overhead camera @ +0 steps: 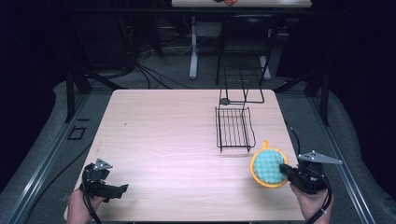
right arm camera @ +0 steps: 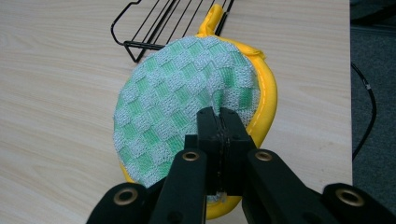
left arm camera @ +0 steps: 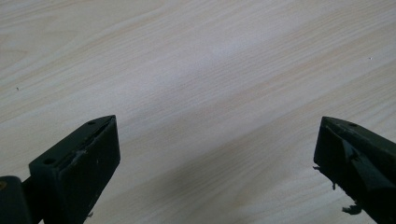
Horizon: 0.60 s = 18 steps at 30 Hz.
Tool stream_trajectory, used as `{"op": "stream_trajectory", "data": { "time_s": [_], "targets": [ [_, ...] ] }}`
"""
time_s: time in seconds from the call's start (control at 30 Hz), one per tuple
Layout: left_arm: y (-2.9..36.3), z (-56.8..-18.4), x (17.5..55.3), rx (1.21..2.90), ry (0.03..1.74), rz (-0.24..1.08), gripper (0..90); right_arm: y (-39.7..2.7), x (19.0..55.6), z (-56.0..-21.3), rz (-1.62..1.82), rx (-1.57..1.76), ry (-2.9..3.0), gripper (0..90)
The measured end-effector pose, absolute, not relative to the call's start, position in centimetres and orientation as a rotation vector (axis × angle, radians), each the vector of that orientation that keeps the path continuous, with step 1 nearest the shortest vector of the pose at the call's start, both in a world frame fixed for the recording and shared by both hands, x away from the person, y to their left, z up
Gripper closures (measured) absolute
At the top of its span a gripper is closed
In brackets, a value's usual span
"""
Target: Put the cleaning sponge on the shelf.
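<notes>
1. The pot holder [overhead camera: 268, 167], at the counter's [overhead camera: 163, 140] near right, is pinched by the closed right claw [right arm camera: 218, 116].
2. It should be lifted level (loop [right arm camera: 210, 18] toward the wire rack [overhead camera: 233, 128]).
3. The left claw [left arm camera: 215, 154] is held wide, empty.

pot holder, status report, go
Right gripper shut on pot holder, pinching its near edge. Left gripper open, over bare table. Wire rack just beyond the holder.

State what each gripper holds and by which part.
The right gripper is shut on the round green-and-yellow potholder, pinching its checked fabric near the yellow rim. The left gripper is open over the bare table, holding nothing.
</notes>
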<state>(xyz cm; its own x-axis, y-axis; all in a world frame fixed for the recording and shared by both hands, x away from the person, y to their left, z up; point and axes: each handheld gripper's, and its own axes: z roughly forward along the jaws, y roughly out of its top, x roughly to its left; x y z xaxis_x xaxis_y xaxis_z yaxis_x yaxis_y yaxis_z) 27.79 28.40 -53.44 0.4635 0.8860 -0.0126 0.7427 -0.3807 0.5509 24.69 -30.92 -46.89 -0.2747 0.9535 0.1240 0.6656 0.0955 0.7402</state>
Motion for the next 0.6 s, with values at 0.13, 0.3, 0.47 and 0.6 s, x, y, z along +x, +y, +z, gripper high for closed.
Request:
{"op": "stream_trajectory", "data": {
  "time_s": [0.13, 0.3, 0.47, 0.6],
  "targets": [
    [28.4, -53.5, 27.8, 2.232, 1.357, 0.395, 0.3, -30.7, 25.0, -46.6, 1.013, 1.577, 1.992, 89.2],
    [28.4, -53.5, 27.8, 2.228, 1.361, 0.395, 0.3, -30.3, 25.5, -46.2, 1.021, 1.563, 1.993, 89.1],
    [28.4, -53.5, 27.8, 2.234, 1.358, 0.392, 0.3, -30.0, 25.8, -46.0, 1.026, 1.554, 1.999, 89.2],
    [28.4, -53.5, 27.7, 2.228, 1.359, 0.394, 0.3, -29.6, 26.2, -45.8, 1.03, 1.545, 2.002, 89.2]
  ]
}}
